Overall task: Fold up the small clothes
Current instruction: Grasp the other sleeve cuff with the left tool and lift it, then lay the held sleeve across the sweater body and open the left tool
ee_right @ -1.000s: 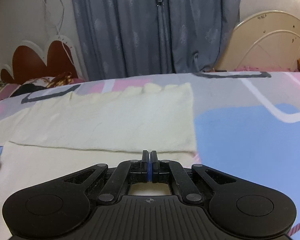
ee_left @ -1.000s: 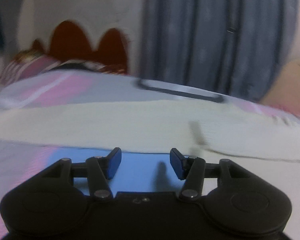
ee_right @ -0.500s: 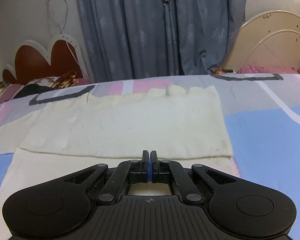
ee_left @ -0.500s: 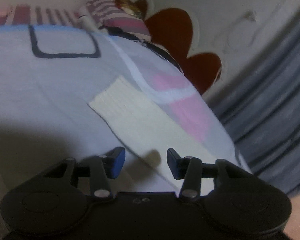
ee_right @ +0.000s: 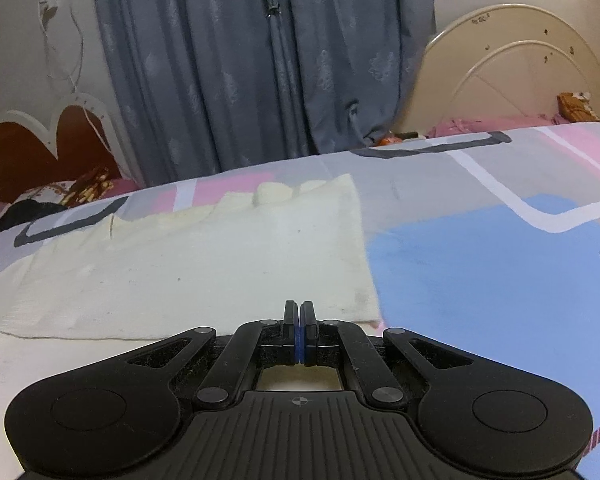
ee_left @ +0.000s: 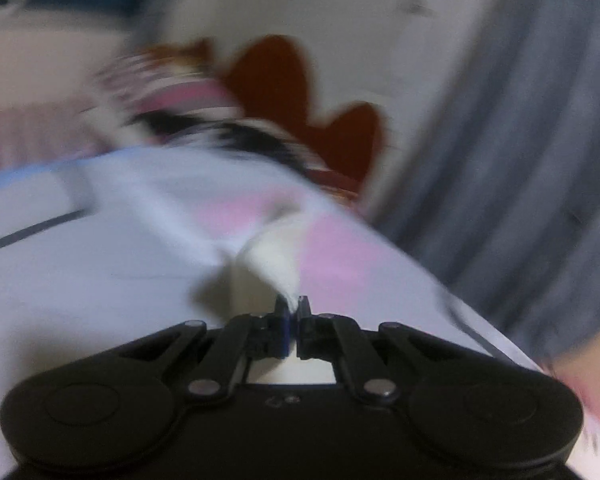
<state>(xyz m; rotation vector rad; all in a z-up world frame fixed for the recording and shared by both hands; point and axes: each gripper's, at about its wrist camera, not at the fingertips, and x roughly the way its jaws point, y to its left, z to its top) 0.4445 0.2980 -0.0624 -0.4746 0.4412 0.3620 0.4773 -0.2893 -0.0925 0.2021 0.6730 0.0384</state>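
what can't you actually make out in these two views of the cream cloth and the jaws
- Left wrist view: motion blur smears the cream cloth at the left gripper; its edges and whole shape are unreadable.
- Right wrist view: the right gripper has its jaws together, but its own body hides whether fabric is pinched.
- Right wrist view: the cloth's near edge is hidden by the gripper body, its left end cut by the frame edge.

One cream garment (ee_right: 188,264), two hand-held grippers (ee_left: 293,312) (ee_right: 299,312).
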